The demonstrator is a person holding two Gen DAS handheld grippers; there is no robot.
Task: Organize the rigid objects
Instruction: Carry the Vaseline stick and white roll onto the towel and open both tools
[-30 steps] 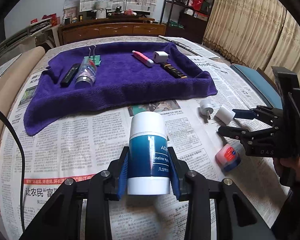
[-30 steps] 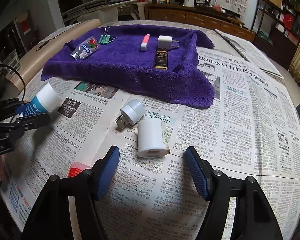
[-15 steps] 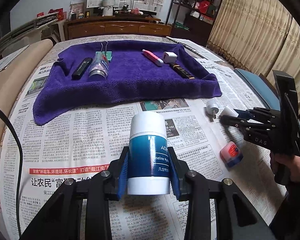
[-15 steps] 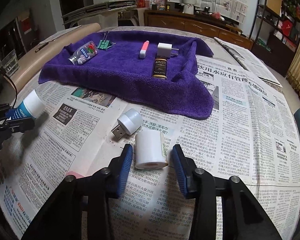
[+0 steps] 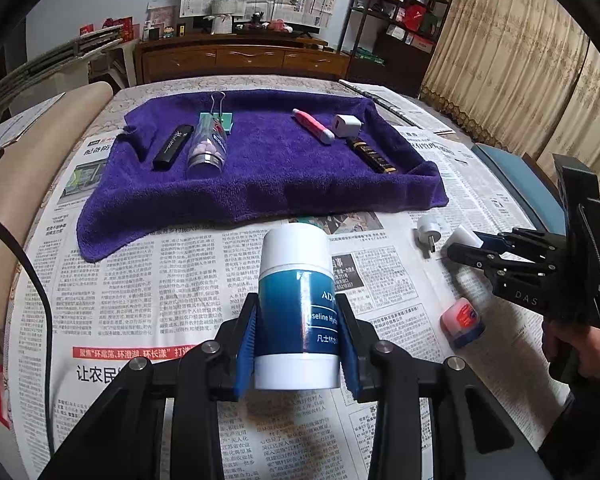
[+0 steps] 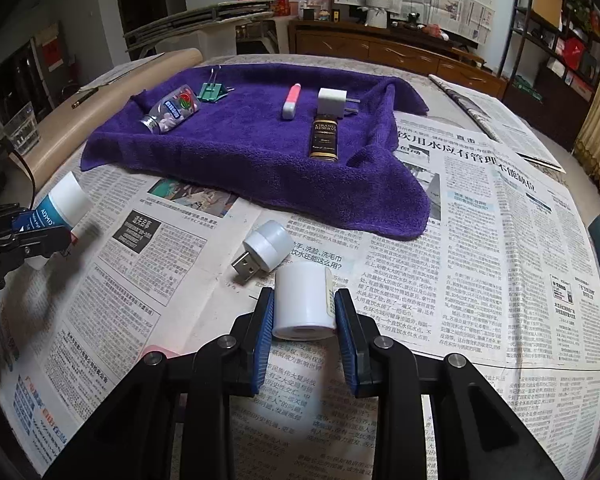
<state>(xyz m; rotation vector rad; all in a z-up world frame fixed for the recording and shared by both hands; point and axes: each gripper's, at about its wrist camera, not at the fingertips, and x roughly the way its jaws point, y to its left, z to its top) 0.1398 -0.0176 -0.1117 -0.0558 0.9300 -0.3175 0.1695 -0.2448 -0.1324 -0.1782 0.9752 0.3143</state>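
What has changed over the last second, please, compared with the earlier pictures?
The right claw has just been closing around the white roll; its pads now press on it. The left claw still holds the blue-and-white bottle. The items on the purple towel lie as before.

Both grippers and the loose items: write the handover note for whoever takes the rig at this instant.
Left gripper: shut on the blue-and-white jar, held above the newspaper.
Right gripper: jaws have just been closing; pads now meet the white roll, which looks still down on the paper.
Done: black case, pill bottle, binder clip, pink tube, charger and dark bottle lie on the purple towel.
Left: place jar and roll, then the USB light and red-capped tin.
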